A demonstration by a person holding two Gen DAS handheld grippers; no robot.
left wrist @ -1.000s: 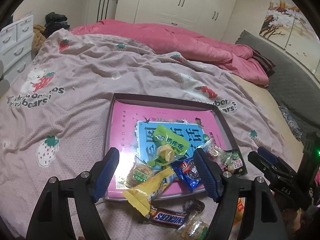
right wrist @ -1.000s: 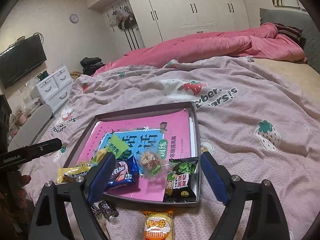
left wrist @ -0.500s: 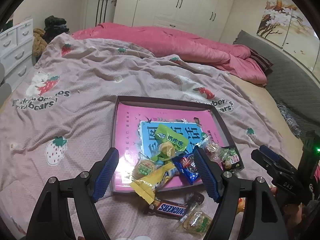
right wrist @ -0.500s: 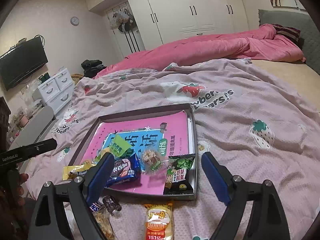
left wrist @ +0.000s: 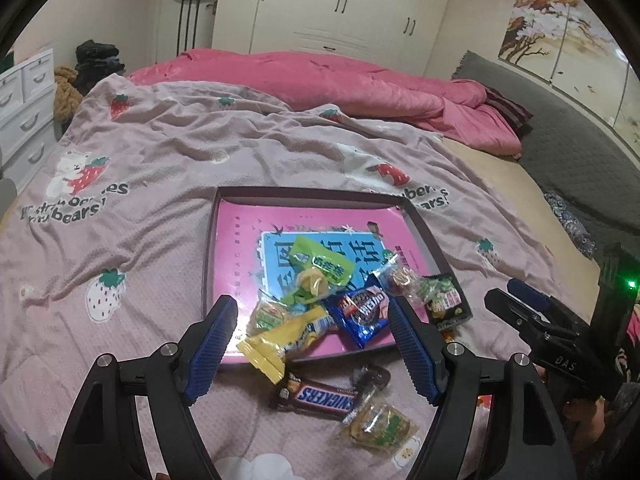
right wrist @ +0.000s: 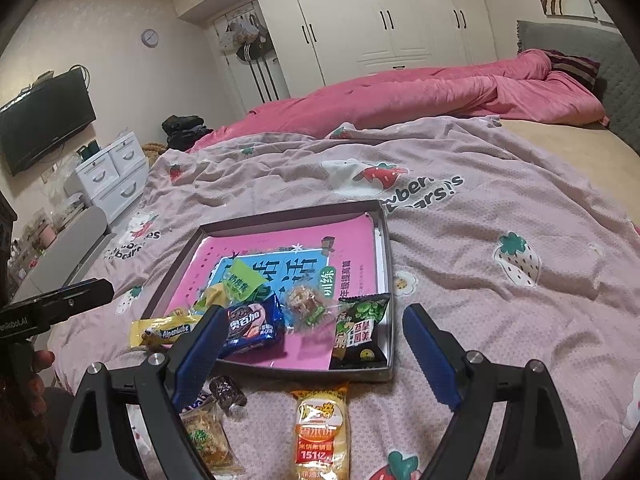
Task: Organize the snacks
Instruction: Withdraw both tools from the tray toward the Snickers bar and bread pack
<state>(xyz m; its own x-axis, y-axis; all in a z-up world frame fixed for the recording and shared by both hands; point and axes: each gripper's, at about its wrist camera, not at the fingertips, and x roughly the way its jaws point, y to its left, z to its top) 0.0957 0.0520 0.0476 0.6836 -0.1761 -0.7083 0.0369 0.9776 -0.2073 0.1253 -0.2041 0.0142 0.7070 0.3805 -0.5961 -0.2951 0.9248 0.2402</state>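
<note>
A shallow dark tray (left wrist: 211, 236) (right wrist: 384, 256) with a pink book in it lies on the bed. Inside lie a green packet (left wrist: 324, 264), a blue packet (left wrist: 362, 308) (right wrist: 250, 324), a clear candy (right wrist: 306, 306) and a green-black pea packet (left wrist: 446, 304) (right wrist: 360, 332). A yellow Alpenliebe packet (left wrist: 286, 338) (right wrist: 164, 332) hangs over the tray's near edge. On the blanket before the tray lie a Snickers bar (left wrist: 320, 396), a small dark candy (right wrist: 228, 390), a biscuit packet (left wrist: 378, 428) (right wrist: 204, 438) and an orange rice-cracker packet (right wrist: 320, 432). My left gripper (left wrist: 312, 348) and right gripper (right wrist: 312, 354) are open and empty above them.
Pink strawberry blanket (left wrist: 140, 184) covers the bed, with a rumpled pink duvet (left wrist: 340, 80) behind. White drawers (right wrist: 110, 176) stand at the left, wardrobes (right wrist: 400, 16) at the back. The right gripper shows in the left wrist view (left wrist: 532, 316).
Both grippers have pulled back and up from the tray, so more of the loose snacks on the blanket show. Nothing was picked up.
</note>
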